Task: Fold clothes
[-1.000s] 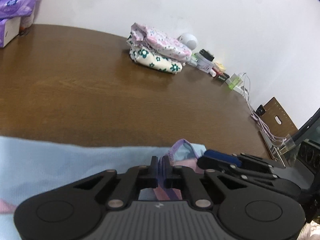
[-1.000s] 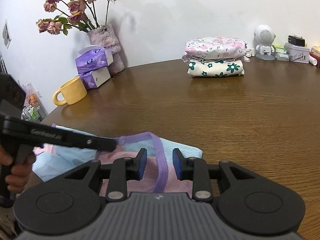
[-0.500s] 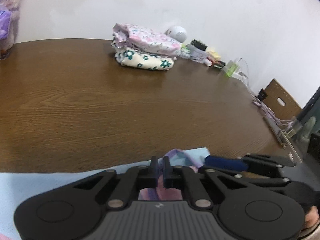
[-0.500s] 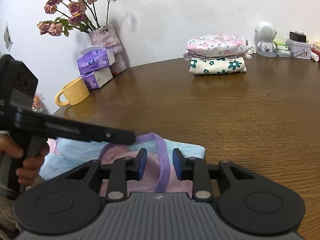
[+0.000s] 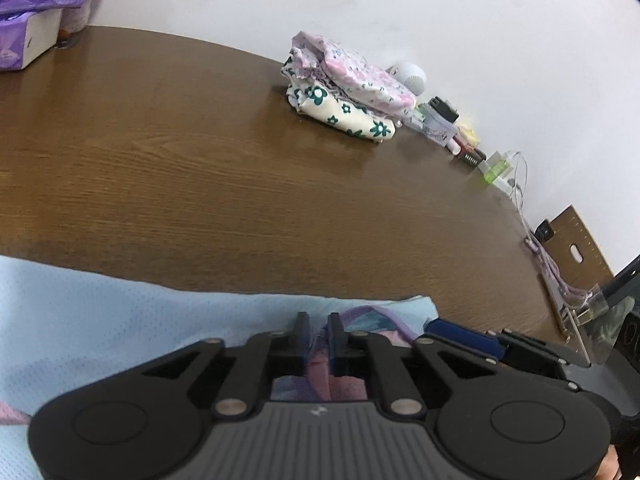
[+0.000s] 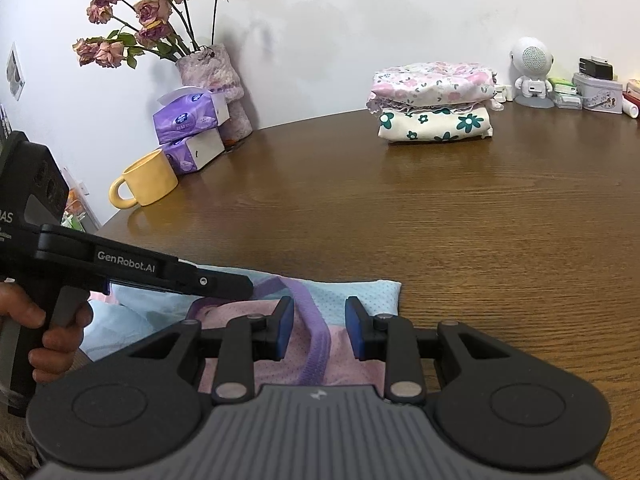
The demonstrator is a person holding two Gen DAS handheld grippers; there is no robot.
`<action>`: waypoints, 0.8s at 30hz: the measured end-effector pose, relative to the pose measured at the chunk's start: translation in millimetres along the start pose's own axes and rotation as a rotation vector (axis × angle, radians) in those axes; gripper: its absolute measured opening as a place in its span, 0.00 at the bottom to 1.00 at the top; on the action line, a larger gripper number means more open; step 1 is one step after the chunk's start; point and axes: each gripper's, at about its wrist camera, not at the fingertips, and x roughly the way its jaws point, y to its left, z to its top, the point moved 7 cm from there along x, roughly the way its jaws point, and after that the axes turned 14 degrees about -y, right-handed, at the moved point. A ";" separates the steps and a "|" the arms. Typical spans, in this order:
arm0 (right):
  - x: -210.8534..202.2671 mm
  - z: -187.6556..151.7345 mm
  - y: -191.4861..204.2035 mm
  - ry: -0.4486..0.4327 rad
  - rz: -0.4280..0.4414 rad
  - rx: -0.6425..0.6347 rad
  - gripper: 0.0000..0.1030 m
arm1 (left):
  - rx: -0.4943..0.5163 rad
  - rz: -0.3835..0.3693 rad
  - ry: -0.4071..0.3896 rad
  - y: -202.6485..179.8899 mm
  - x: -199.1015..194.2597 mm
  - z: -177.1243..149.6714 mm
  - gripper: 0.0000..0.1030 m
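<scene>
Left gripper (image 5: 319, 322) opening off the garment (image 6: 348, 292) hem — fold laid near the table (image 6: 460, 216) edge; right gripper (image 6: 319, 330) spread, empty.

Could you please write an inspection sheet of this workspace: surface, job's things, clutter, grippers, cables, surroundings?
Surface: brown wooden table, bare in the middle.
Job's things: blue and pink garment with purple trim lies at the near edge; stack of two folded clothes at the far side.
Clutter: yellow mug, two tissue packs, vase of dried roses, white speaker figure, tin and small items by the wall.
Grippers: left gripper jaws are opening, purple trim between them; right gripper open over the garment, pads not touching the trim.
Cables: white cables at the table's right edge.
Surroundings: white wall; a hand holds the left gripper's handle.
</scene>
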 end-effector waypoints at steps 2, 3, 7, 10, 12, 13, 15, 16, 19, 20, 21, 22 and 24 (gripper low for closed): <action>-2.5 2.1 -0.5 -0.011 0.002 0.004 0.27 | 0.016 -0.008 -0.034 -4.1 -4.8 6.0 0.29; -4.1 3.4 -0.9 -0.018 0.001 0.007 0.27 | 0.025 -0.012 -0.051 -6.3 -7.2 9.2 0.33; -8.7 6.2 -5.1 -0.034 -0.014 0.019 0.27 | 0.072 -0.005 -0.044 -11.1 -1.9 7.9 0.28; -7.3 3.9 -7.5 -0.025 -0.017 0.028 0.27 | 0.087 0.010 -0.009 -8.2 8.5 -1.2 0.09; -6.4 2.4 -8.3 -0.020 -0.018 0.033 0.27 | 0.087 0.015 -0.008 -5.1 12.0 -4.3 0.07; -7.2 2.7 -8.3 -0.022 -0.018 0.035 0.27 | 0.075 0.009 -0.013 -4.3 11.4 -3.7 0.07; -9.2 3.7 -8.8 -0.030 -0.020 0.039 0.27 | 0.042 -0.008 -0.031 -3.5 7.0 -0.3 0.17; -12.3 4.4 -9.9 -0.038 -0.028 0.043 0.27 | 0.038 -0.015 -0.048 -4.4 2.3 2.3 0.29; -21.8 6.3 -13.4 -0.062 -0.050 0.052 0.32 | 0.081 -0.019 -0.100 -10.3 -16.3 4.6 0.46; -26.0 5.9 -14.4 -0.068 -0.060 0.049 0.32 | 0.097 -0.014 -0.111 -11.6 -21.8 2.7 0.46; -30.1 5.0 -15.4 -0.070 -0.071 0.047 0.32 | 0.113 -0.010 -0.121 -12.9 -27.2 0.9 0.46; -33.4 4.3 -17.6 -0.071 -0.080 0.048 0.32 | 0.121 -0.006 -0.125 -13.1 -31.5 -2.6 0.46; -40.4 0.6 -21.8 -0.065 -0.104 0.054 0.32 | 0.126 -0.002 -0.124 -12.7 -38.9 -9.9 0.46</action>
